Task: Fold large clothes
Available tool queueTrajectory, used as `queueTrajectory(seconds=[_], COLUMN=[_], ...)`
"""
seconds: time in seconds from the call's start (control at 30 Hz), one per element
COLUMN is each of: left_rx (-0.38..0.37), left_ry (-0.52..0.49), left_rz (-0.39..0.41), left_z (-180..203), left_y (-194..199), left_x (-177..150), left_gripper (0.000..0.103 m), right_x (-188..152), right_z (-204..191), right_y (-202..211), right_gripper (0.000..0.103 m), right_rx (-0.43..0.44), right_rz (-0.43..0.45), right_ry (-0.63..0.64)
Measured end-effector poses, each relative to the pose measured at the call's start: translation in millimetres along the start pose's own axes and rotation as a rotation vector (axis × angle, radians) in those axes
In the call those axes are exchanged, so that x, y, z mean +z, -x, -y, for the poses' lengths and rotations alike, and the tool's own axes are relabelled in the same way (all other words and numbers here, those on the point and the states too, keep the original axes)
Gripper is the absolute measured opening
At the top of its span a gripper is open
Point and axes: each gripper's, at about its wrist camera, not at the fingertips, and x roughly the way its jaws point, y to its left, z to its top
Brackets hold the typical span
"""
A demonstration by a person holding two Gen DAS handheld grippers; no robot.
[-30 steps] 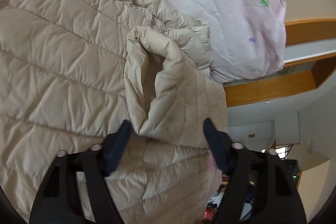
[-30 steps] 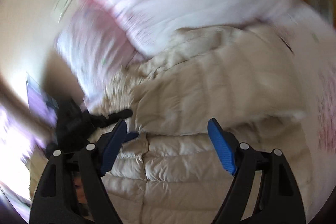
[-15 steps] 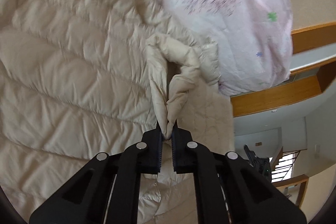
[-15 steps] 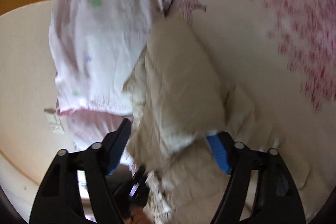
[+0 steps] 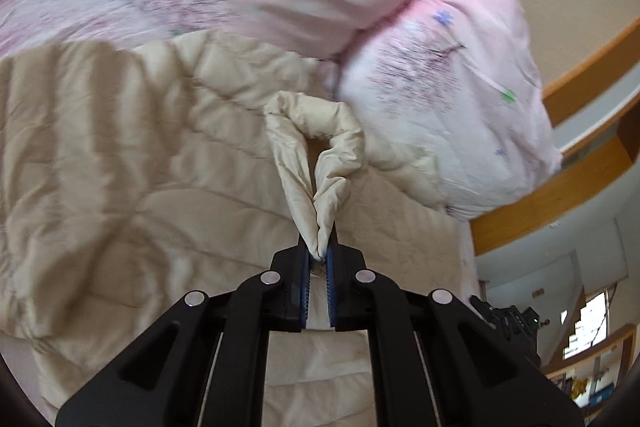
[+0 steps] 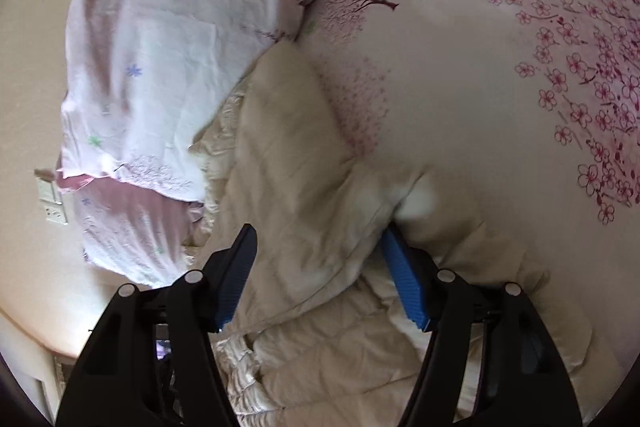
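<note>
Pinching cuff fold (image 5: 316, 163) of beige quilted jacket (image 5: 132, 163), left gripper (image 5: 318, 259) clamped; right gripper (image 6: 320, 263) closing around sleeve (pads not pressing yet). Jacket lies on bed (image 6: 460, 67) near pillows (image 6: 168, 39); soft, puffy, likely slippery: grip seams.

Both wrist views close, angled down (sharing jacket (image 5: 120, 155)).

A home bedroom is showing here: plump pink pillows with printed trees (image 5: 440, 99) are lying on a cherry-blossom bedsheet (image 6: 500, 75), a white wall socket (image 6: 52, 203) is sitting beside the bed, and what is probably a wooden stair rail (image 5: 560, 187) is curving behind.
</note>
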Motion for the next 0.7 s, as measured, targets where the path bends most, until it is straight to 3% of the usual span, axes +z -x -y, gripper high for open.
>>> queueTrajectory(seconds=[0.07, 0.1, 0.13, 0.23, 0.3, 0.47, 0.57, 0.63, 0.7], left_rx=[0.015, 0.022, 0.030, 0.033, 0.041, 0.090, 0.101, 0.088, 0.078], left_ry=[0.012, 0.007, -0.006, -0.031, -0.039, -0.061, -0.051, -0.048, -0.042], left_rz=[-0.010, -0.015, -0.020, -0.033, -0.055, -0.108, -0.135, -0.146, -0.137], left_z=[-10.1, -10.7, -10.3, -6.6, -5.1, -6.4, -8.7, -9.4, -11.7], left_y=[-1.7, -3.4, -5.3, -9.5, -14.7, -28.6, -31.9, -28.5, -16.9], left_x=[-0.8, -2.6, -5.2, -11.7, -17.1, -30.4, -32.4, -31.4, -29.3], left_gripper=[0.006, 0.006, 0.006, 0.006, 0.006, 0.006, 0.010, 0.021, 0.053], right_x=[2.6, 3.2, 2.7, -1.4, -2.4, -0.9, -6.1, -11.2, -23.6], right_z=[-3.2, -7.5, -11.9, -20.6, -19.0, -1.1, -3.7, -12.4, -30.6], right_y=[-0.2, 0.6, 2.5, 19.9, 22.7, 7.2, 15.6, 26.5, 43.4], right_gripper=[0.042, 0.021, 0.010, 0.007, 0.007, 0.009, 0.027, 0.051, 0.051], right_rx=[-0.024, -0.034, -0.038, -0.045, -0.102, -0.295, -0.341, -0.369, -0.389], right_rz=[0.021, 0.032, 0.045, 0.154, 0.185, 0.118, 0.121, 0.138, 0.171], right_ry=[0.029, 0.067, 0.095, 0.176, 0.192, 0.166, 0.184, 0.209, 0.261])
